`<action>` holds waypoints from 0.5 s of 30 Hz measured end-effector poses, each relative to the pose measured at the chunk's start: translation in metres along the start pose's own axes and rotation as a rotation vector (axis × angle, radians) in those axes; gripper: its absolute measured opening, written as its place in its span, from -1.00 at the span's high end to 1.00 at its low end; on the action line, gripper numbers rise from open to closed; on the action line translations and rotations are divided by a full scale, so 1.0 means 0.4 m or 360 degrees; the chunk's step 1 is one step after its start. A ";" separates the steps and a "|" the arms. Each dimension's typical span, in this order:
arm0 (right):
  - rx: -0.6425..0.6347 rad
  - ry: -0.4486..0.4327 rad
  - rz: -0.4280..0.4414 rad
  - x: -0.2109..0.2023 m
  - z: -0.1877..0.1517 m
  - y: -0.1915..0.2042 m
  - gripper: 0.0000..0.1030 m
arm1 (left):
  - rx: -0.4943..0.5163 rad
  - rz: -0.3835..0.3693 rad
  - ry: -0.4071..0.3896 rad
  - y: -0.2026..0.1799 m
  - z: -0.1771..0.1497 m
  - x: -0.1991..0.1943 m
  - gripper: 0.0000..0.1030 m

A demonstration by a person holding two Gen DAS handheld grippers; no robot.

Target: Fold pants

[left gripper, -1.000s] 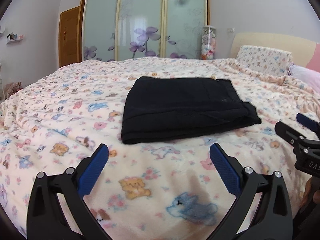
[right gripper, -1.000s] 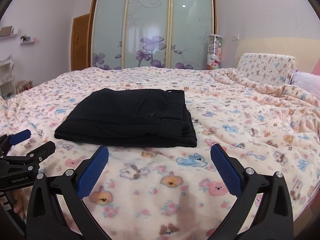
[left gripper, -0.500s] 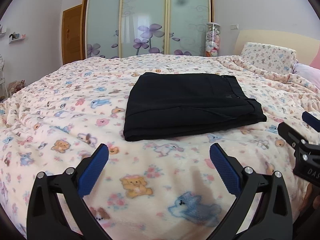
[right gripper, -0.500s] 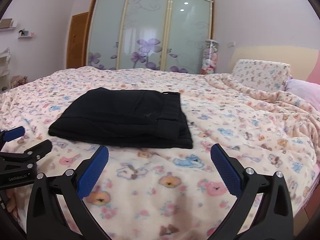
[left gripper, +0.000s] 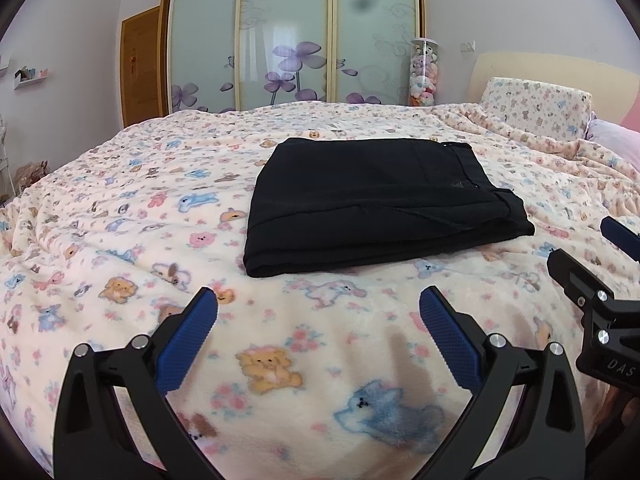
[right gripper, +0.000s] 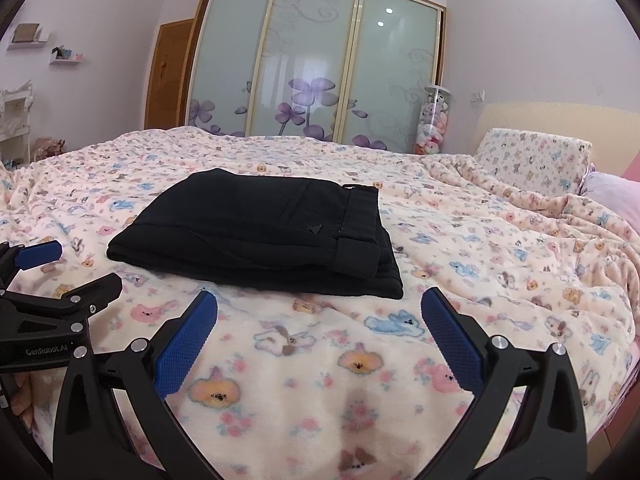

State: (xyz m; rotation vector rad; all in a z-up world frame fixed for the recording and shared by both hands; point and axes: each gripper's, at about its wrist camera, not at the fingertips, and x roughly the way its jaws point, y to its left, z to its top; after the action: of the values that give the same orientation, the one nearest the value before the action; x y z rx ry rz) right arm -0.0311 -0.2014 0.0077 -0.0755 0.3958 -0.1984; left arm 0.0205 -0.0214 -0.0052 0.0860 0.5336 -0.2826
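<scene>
I see the black pants lying folded into a compact rectangle in the middle of the bed, on the animal-print blanket, waistband end toward the pillow. My left gripper hangs over the blanket short of the near edge of the bundle, jaws spread wide and holding nothing. My right gripper does the same, wide and empty, just short of the fabric on its side. To me the fold looks finished. The risk from here is my own tools: if I dip either one forward, a fingertip could catch the near edge and drag the top layer askew. The plush blanket could also snag a pad — and tugging it would shift the whole bundle.
</scene>
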 end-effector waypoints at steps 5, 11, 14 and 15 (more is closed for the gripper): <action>0.0004 0.0020 0.0008 0.009 -0.001 -0.006 -0.97 | 0.0022 0.0000 0.0002 -0.006 -0.001 0.001 -0.96; 0.0000 0.0035 0.0019 0.016 -0.003 -0.004 -0.97 | 0.0027 0.0001 0.0007 -0.007 -0.002 0.002 -0.96; -0.0003 0.0048 0.0025 0.019 -0.006 0.000 -0.97 | 0.0037 0.0023 0.0037 -0.006 -0.002 0.009 -0.96; -0.0004 0.0051 0.0028 0.020 -0.007 0.000 -0.97 | 0.0038 0.0024 0.0041 -0.006 -0.002 0.011 -0.96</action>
State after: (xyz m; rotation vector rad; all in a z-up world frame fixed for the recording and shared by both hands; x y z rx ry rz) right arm -0.0251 -0.2033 0.0023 -0.0711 0.4286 -0.1822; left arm 0.0229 -0.0246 -0.0080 0.1170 0.5547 -0.2735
